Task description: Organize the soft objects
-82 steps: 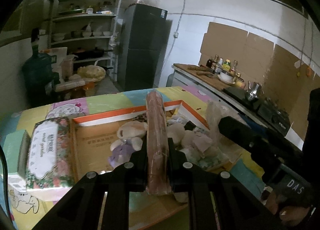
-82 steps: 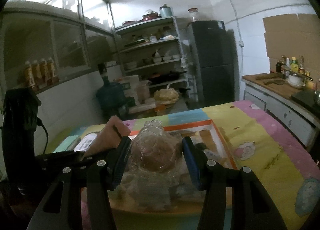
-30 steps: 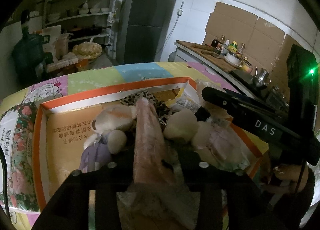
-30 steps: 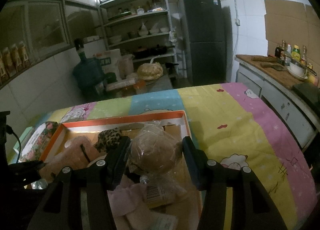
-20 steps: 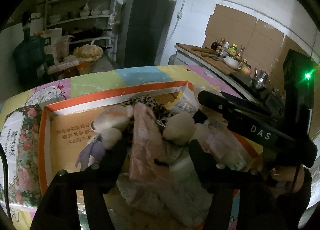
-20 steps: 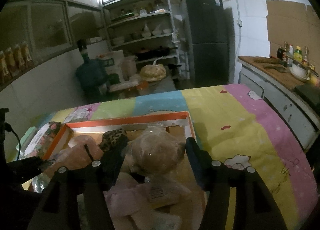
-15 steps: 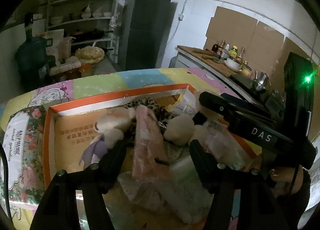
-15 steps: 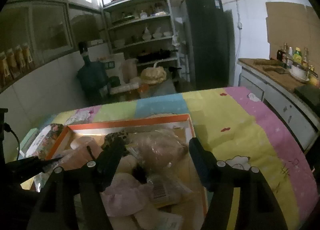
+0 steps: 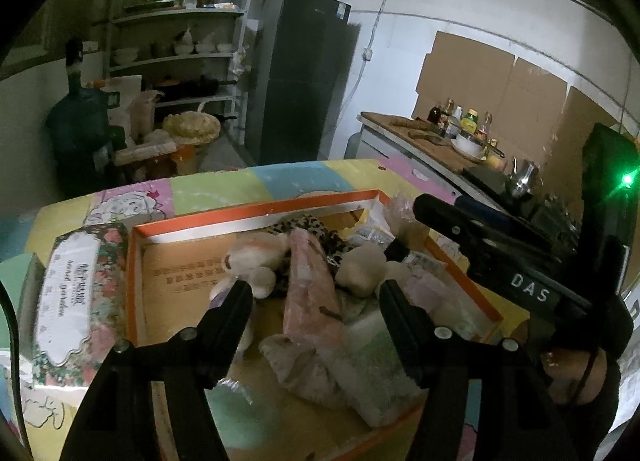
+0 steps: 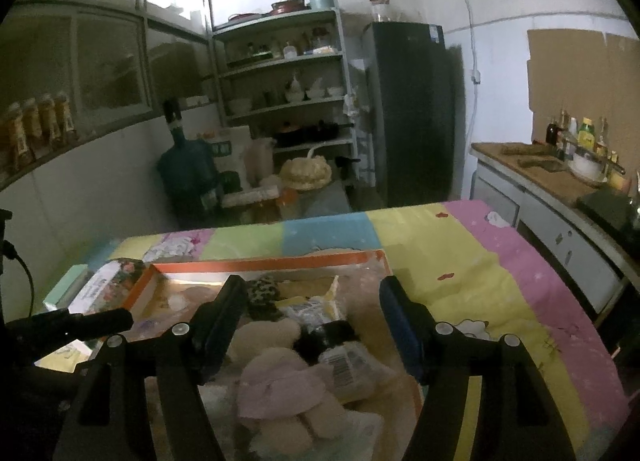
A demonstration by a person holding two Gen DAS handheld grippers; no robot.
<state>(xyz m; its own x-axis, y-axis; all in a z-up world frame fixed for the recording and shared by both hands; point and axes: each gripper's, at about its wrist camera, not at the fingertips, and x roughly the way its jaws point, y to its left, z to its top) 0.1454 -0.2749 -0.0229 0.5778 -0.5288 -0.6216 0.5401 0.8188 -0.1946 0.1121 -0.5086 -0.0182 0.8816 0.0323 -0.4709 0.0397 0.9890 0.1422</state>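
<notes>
An orange-rimmed cardboard box (image 9: 256, 215) on the colourful table holds a pile of soft things: a pink wrapped roll (image 9: 310, 287), a white and purple plush toy (image 9: 252, 261), a leopard-print cloth (image 9: 308, 227) and bagged plush pieces (image 10: 280, 377). My left gripper (image 9: 314, 295) is open and empty above the pink roll. My right gripper (image 10: 312, 295) is open and empty above the bagged toys at the box's right side; the box rim shows in the right wrist view (image 10: 280, 263). The right gripper's black body also shows in the left wrist view (image 9: 500, 257).
A floral tissue box (image 9: 72, 297) lies left of the orange box. A kitchen counter with bottles (image 9: 452, 137) runs along the right. A fridge (image 10: 412, 113), shelves (image 10: 284, 73) and a water jug (image 10: 186, 173) stand beyond the table.
Both grippers opened and let go: the left released the pink roll, the right released the bagged brown plush, both now lying in the box. Both grippers have pulled back and up.
</notes>
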